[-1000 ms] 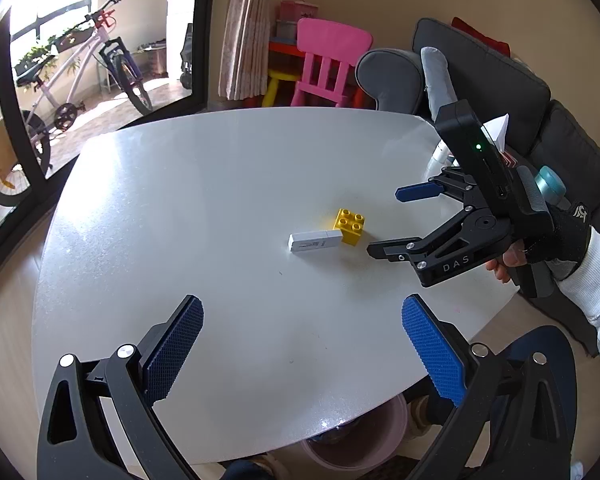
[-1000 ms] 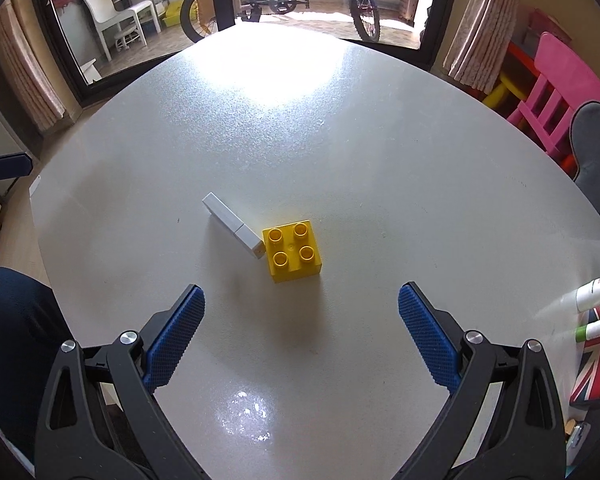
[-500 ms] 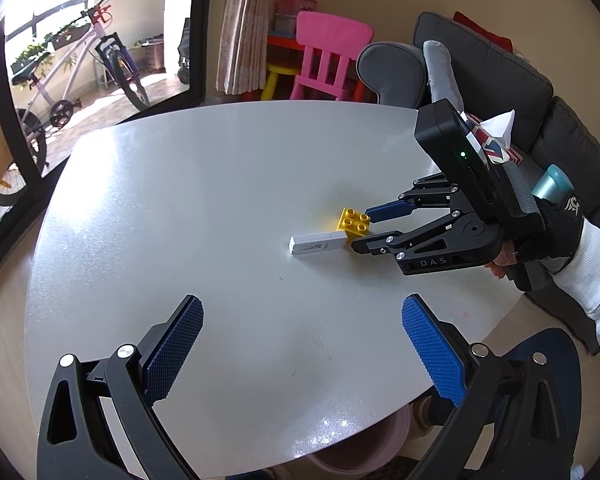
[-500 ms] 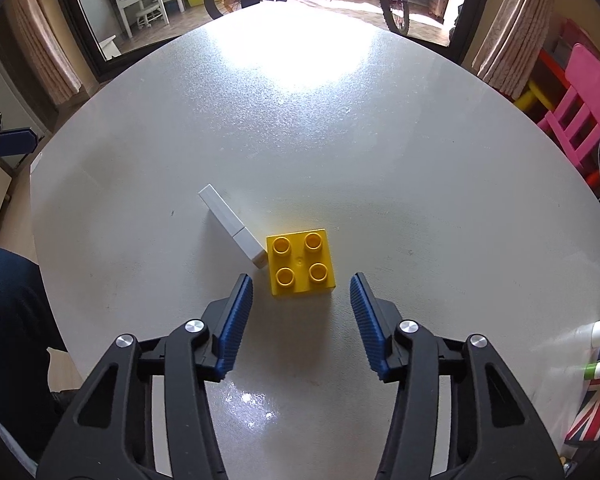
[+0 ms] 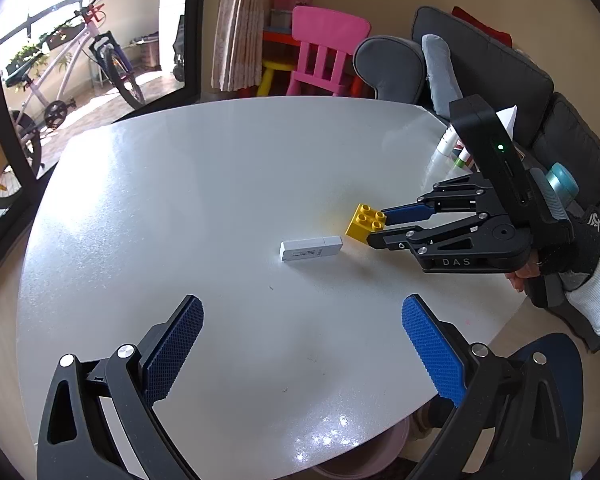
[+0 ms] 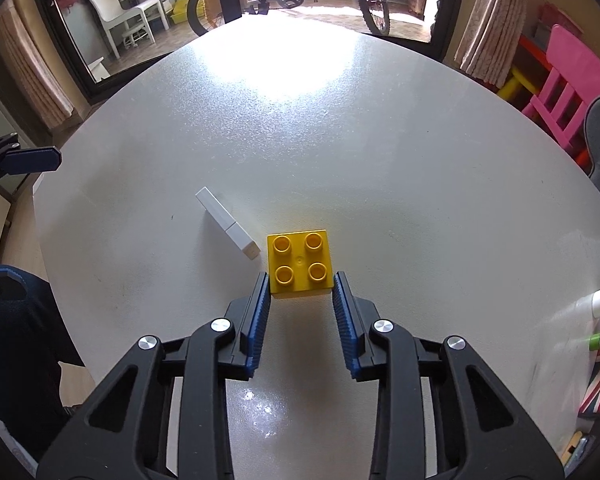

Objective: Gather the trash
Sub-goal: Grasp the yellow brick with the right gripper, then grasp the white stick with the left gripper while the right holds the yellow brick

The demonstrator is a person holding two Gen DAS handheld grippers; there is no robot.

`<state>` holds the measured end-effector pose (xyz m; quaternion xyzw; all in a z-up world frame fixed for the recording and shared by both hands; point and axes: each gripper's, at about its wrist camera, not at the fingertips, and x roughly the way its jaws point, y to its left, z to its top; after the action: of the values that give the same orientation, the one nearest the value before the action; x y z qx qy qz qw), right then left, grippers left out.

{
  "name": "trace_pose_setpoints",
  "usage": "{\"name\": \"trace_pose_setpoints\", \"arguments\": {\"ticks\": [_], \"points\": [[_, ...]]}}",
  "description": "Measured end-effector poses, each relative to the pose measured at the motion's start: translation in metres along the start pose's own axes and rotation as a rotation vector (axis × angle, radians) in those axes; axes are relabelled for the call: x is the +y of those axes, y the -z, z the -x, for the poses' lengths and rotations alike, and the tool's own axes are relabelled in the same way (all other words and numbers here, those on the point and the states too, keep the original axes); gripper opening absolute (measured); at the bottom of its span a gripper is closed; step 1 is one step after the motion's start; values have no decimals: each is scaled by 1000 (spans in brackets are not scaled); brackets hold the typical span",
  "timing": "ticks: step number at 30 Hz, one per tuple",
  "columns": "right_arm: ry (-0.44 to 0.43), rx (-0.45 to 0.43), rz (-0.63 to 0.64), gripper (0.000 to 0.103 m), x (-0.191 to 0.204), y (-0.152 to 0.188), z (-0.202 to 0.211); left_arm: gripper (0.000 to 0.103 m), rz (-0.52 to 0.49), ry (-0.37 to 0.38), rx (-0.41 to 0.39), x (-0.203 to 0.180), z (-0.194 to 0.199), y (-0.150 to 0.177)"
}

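Left wrist view shows the left gripper hanging over the near part of the white table, its blue pads spread wide with nothing between them. Across from it, the right gripper, held in a gloved hand, meets the yellow toy brick, with a white stick-shaped object lying just beside the brick.

Right wrist view looks down on the brick, standing on the table, studs up. The right gripper's jaws have just been closing, and the pads now press the brick's near corners on either side. The grasp step appears in hand; next, a firm hold and a straight lift seem called for, without nudging the white object.
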<state>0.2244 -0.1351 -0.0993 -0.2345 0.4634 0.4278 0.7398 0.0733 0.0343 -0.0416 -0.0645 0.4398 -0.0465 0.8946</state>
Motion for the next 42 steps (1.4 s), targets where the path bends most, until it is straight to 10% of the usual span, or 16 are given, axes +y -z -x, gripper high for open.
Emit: {"name": "trace_pose_setpoints", "arguments": {"ticks": [38,42], "points": [[117,-39,-247,32,-37,35,35,95,94,-190,94,-13,-99,-22],[117,-41,-248,32,-37,35,34,69,95,-190,96,-12,-101,-21]]}}
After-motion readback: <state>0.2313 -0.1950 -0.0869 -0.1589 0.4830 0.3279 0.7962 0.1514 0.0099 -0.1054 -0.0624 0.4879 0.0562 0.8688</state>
